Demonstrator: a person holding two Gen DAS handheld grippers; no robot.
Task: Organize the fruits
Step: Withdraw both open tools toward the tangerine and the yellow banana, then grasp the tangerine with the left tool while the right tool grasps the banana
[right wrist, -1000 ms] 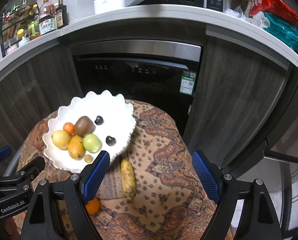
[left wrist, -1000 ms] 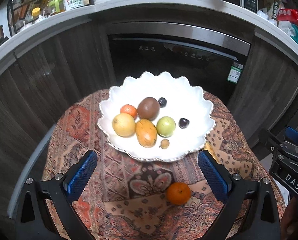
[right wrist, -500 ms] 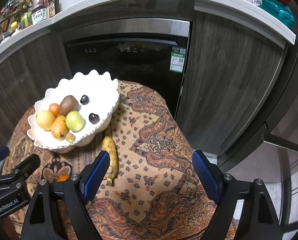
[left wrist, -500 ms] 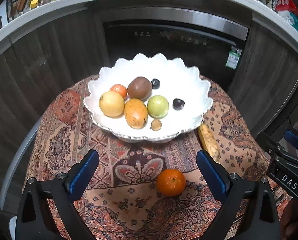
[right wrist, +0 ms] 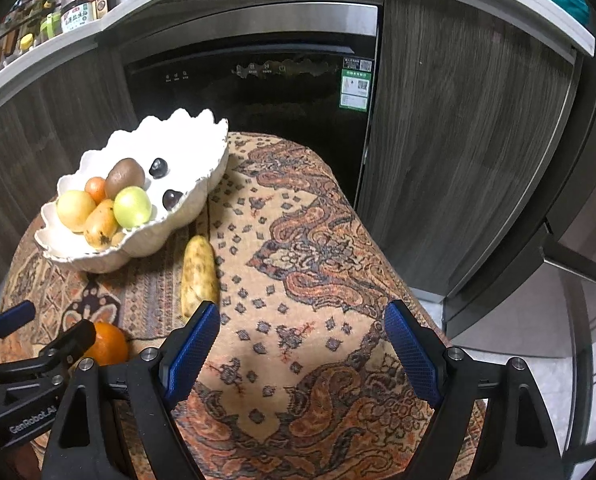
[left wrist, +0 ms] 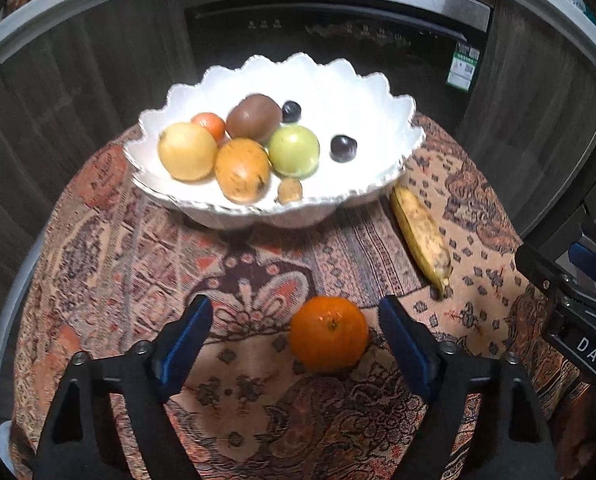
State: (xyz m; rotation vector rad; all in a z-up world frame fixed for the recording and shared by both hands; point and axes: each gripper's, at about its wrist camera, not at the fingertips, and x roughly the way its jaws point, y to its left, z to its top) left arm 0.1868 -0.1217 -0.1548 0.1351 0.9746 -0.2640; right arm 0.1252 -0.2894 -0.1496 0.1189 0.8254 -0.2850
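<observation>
A white scalloped bowl [left wrist: 382,92] [right wrist: 194,136] holds several fruits: a yellow one, a kiwi, a green one, small dark ones. An orange [left wrist: 329,334] [right wrist: 108,344] lies on the patterned cloth in front of the bowl. My left gripper [left wrist: 296,330] is open, low over the cloth, with the orange between its fingers near the right one. A spotted banana [left wrist: 420,236] [right wrist: 199,274] lies right of the bowl. My right gripper [right wrist: 302,340] is open and empty, over the cloth right of the banana.
The round table is covered by a patterned cloth [right wrist: 318,240]. Behind it stand a dark oven front [right wrist: 258,76] and wooden cabinet doors [right wrist: 458,120]. Bottles [right wrist: 78,8] stand on the counter at the upper left. The table edge drops off at the right.
My left gripper has come down and forward so the orange now sits between its fingers. My right gripper has also lowered toward the cloth. Both stay open.
</observation>
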